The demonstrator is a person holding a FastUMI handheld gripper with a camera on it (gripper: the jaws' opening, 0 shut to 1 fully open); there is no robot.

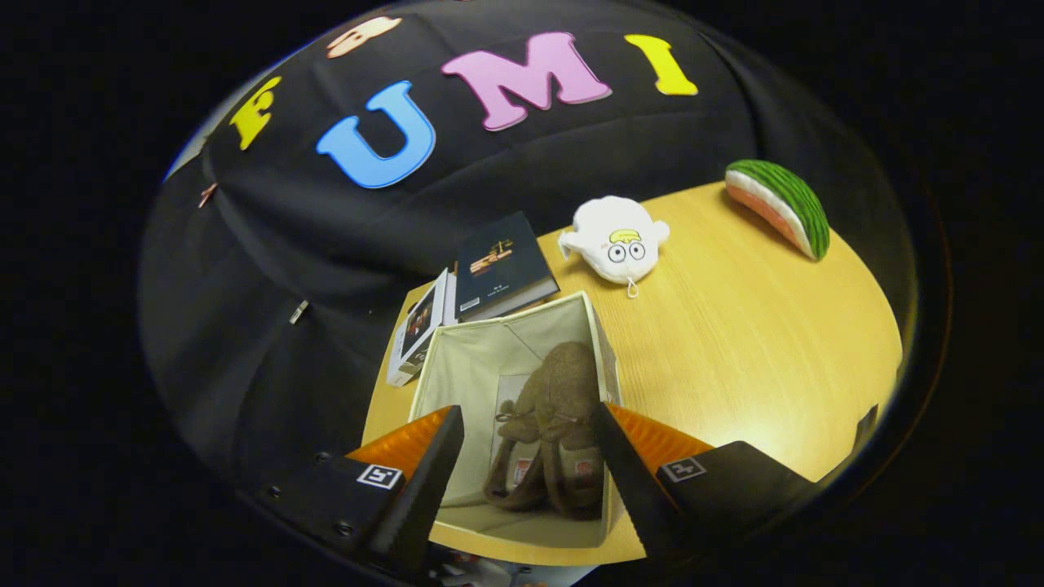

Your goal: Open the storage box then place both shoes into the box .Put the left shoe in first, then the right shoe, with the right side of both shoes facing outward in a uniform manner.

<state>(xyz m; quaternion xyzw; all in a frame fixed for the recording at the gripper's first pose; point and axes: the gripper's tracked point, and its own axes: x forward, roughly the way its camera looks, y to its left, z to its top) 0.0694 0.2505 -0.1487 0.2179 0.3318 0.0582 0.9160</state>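
Observation:
An open cream fabric storage box [473,350] stands on the wooden table just ahead of my fingers. Inside it lie two brown lace-up shoes [550,424], side by side, toes toward the far wall and heels toward me. My gripper [530,424] hovers above the near side of the box, open, its fingers spread wide on either side of the shoes and touching nothing. One fingertip [444,436] is over the box's left wall; the other is over its right wall.
Beyond the box lie a dark book [502,265] and a white boxed book [420,326] beside it. A white plush toy [616,244] and a watermelon-slice toy [779,204] rest farther off on the table [750,342], to the right.

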